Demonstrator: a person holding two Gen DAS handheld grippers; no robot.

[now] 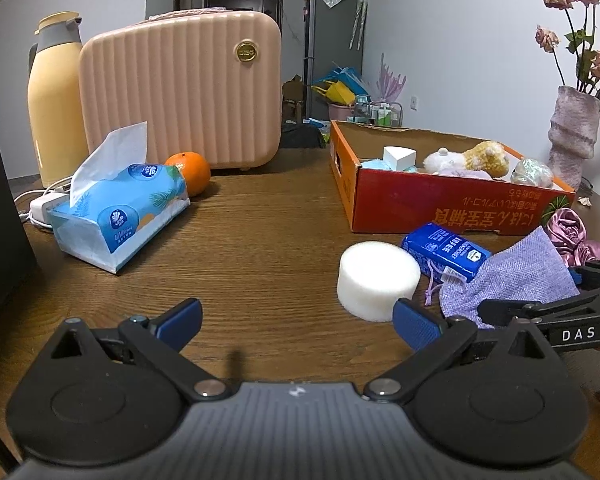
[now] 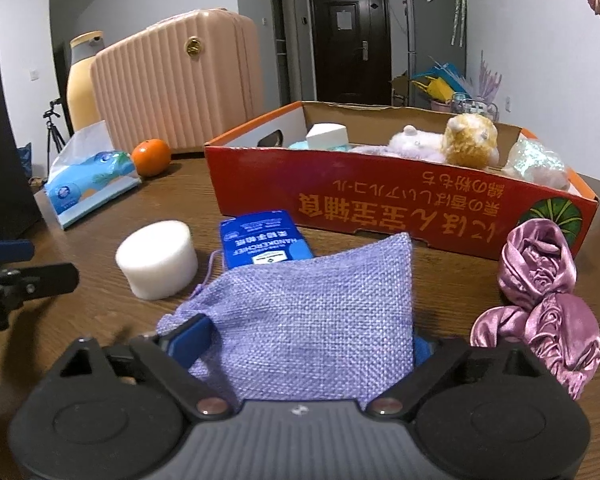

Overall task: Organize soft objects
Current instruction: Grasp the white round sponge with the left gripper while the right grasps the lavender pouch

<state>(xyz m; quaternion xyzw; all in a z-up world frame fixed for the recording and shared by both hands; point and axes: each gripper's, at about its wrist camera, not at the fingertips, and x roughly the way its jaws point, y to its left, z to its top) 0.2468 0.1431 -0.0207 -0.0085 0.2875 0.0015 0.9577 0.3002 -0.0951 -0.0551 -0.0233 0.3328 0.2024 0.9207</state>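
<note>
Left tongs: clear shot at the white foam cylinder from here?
Probably yes. The left tongs stand open and empty, the white foam cylinder sits just beyond the right fingertip, with bare table between. A small shift rightward should centre it.

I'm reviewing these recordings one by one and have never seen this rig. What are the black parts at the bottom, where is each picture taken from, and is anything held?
They are two hand-held grippers that a person carries, each with a camera looking along its blue-padded fingers. One picture comes from the left hand-held gripper, open over bare wooden table. The other comes from the right hand-held gripper, with the purple woven pouch between its pads; whether they press on it I cannot tell. Nearby lie a white foam cylinder, a blue handkerchief pack and pink satin fabric. Plush toys sit in the orange cardboard box.
</note>
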